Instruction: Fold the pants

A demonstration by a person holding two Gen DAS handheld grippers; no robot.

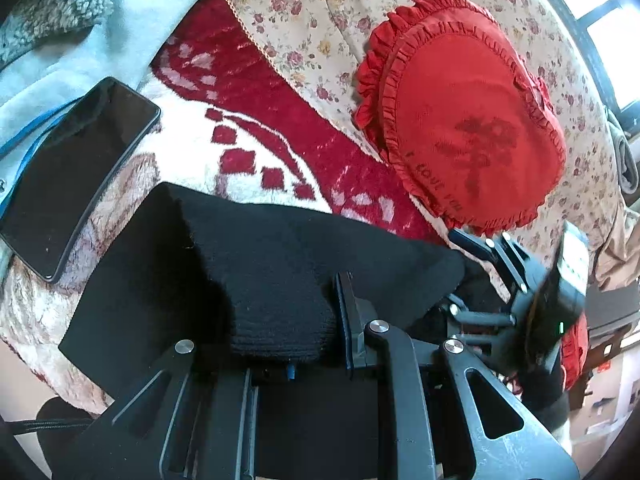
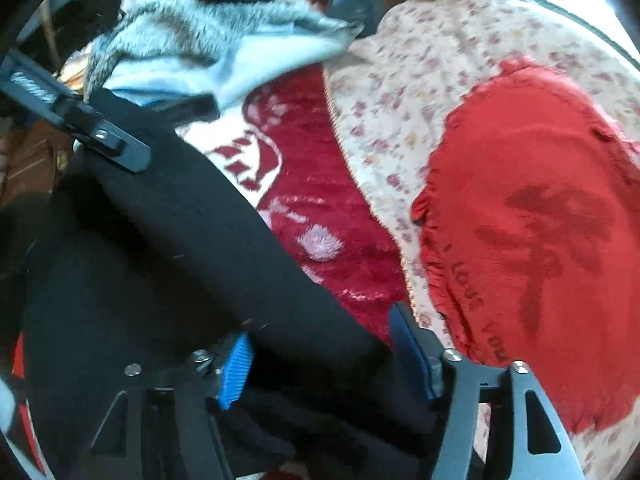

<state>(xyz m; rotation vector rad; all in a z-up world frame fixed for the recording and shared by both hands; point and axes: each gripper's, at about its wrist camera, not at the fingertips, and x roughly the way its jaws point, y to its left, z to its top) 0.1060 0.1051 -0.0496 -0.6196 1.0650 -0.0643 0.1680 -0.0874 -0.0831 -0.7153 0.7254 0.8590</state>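
Black knit pants [image 1: 276,280], ribbed hem

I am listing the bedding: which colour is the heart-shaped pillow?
Red, with a ruffled edge and a darker red print; the pillow shows best in the left wrist view.

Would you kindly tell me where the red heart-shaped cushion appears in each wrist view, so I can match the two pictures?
Left wrist view: the red heart-shaped cushion sits upper right, on the floral sheet, beyond the black pants.
Right wrist view: the cushion fills the right side, much larger and blurred, again on the floral sheet.
Shared landmark: the red and white plush blanket, lying left of the cushion in both.
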